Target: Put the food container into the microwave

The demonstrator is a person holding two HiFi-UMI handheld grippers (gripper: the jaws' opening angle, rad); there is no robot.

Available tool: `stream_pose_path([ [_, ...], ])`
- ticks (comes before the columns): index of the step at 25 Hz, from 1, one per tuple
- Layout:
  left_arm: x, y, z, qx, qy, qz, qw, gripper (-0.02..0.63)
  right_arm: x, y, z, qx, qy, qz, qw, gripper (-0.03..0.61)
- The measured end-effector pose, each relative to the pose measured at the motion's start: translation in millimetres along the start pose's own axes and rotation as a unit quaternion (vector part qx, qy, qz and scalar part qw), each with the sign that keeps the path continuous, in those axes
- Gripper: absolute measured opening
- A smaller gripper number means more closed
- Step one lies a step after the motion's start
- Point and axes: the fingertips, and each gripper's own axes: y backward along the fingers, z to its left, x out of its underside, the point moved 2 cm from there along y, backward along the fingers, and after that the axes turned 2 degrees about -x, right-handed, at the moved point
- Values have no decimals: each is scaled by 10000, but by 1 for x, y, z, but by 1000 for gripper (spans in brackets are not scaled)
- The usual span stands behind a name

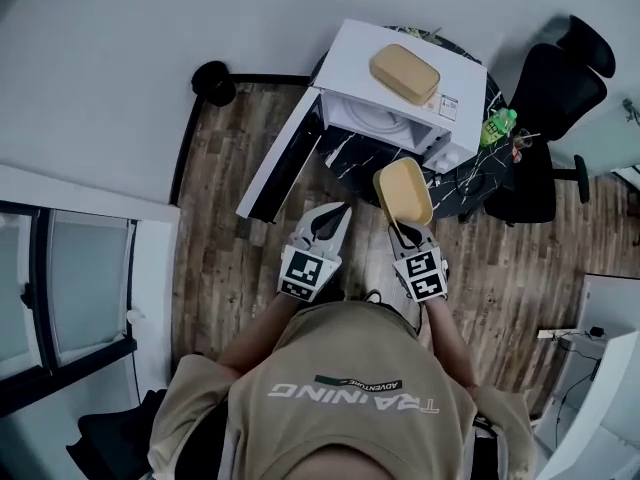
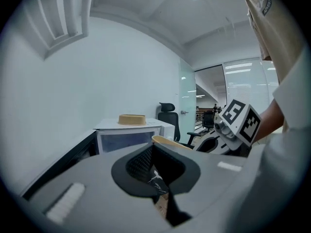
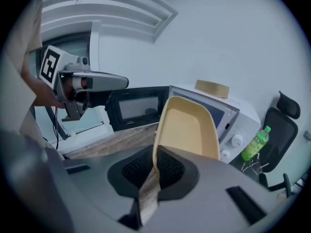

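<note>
Your right tongs (image 1: 397, 230) are clamped on the rim of the food container (image 1: 404, 192), which is tilted up in the air just in front of the microwave (image 1: 352, 56), whose door (image 1: 285, 158) is swung open. Your left tongs (image 1: 335, 216) are pinched together with nothing in them. The microwave sits on a dark marble tabletop (image 1: 470, 183) over a wood-plank floor (image 1: 225, 228), with a green bottle (image 1: 497, 125) and a black office chair (image 1: 550, 88) off to its right.
</note>
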Motion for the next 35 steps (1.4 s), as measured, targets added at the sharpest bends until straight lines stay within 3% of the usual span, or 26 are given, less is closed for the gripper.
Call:
stream_pose_path([
  [9,16,-22,44,444,249,58,9987,3,-22,-38,-4,260,-31,343,9991,15],
  [15,21,-47,54,409,294,218,9985,3,-15,-49,-22,197,-298,371,9987,15],
  [22,9,-79,71,22,63,449,9990,3,-13,-84,-54,-338,-209,308,9987,15],
  [28,-10,-116,81,-386,187,633,9971,3,-33,-111,-91,-885,589,405,9935,15],
  [31,-18,-130,88,-671,419,608,9950,3,-37,-126,-100,-1188,789,447,9888,15],
  [35,-17,-140,93,-899,428,672,9928,3,-45,-146,-112,-1354,1093,507,9834,15],
])
